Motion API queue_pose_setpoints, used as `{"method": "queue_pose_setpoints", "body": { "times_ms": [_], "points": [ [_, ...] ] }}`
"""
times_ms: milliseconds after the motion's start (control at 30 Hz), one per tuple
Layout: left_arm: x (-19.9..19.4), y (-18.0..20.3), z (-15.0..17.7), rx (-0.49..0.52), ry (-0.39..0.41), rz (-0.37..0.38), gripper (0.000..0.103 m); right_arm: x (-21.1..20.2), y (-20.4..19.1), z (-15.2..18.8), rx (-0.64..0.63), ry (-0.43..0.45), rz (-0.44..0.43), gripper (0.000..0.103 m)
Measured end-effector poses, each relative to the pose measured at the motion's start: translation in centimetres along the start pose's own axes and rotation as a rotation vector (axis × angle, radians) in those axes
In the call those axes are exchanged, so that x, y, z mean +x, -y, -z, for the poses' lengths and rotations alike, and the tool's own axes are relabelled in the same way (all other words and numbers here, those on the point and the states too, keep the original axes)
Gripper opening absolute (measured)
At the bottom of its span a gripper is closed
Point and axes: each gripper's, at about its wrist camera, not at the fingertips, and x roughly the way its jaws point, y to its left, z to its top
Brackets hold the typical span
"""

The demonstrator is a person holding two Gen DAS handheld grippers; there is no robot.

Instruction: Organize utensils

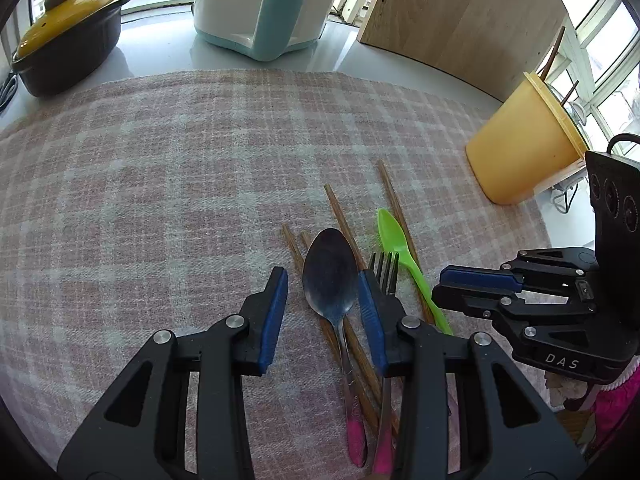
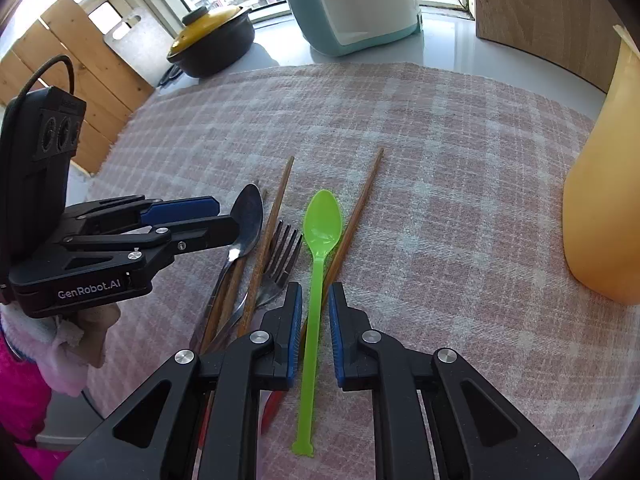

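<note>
L hand-held gripper (image 1: 323, 278) apart astride metal spoon (image 1: 330, 264), R hand-held gripper (image 2: 315, 290) likewise astride green spoon (image 2: 322, 216)

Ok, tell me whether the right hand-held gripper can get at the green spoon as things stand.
Probably yes. The right hand-held gripper already straddles the green spoon handle, pads not quite touching; nothing lies on top of the handle, though a chopstick runs close beside it.

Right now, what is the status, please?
Left gripper: jaws open astride metal spoon. Right gripper: jaws open astride green spoon. Fork, chopsticks close alongside.

Spoon (image 1: 330, 272) left of fork (image 1: 385, 270) — on cloth (image 1: 180, 168).
</note>
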Motion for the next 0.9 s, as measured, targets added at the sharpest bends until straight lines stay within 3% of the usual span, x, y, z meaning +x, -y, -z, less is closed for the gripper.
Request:
{"method": "queue_pose_setpoints", "body": {
  "times_ms": [167, 433, 633, 900],
  "points": [
    [0.7, 0.2, -0.1, 0.009, -0.01, -0.009, 0.036, 0.4, -0.2, -0.3, -0.013, -0.012, 0.006, 0.01],
    [1.5, 0.7, -0.1, 0.029, -0.007, -0.051, 0.015, 1.1, -0.8, -0.5, -0.037, -0.036, 0.024, 0.01],
    [1.4, 0.5, -0.2, 0.031, 0.016, -0.06, 0.005, 1.7, -1.1, -0.6, -0.05, -0.055, 0.053, 0.01],
    [1.1, 0.5, -0.1, 0.043, 0.022, -0.051, 0.002, 2.3, -1.3, -0.6, -0.072, -0.074, 0.081, 0.007]
  ]
}}
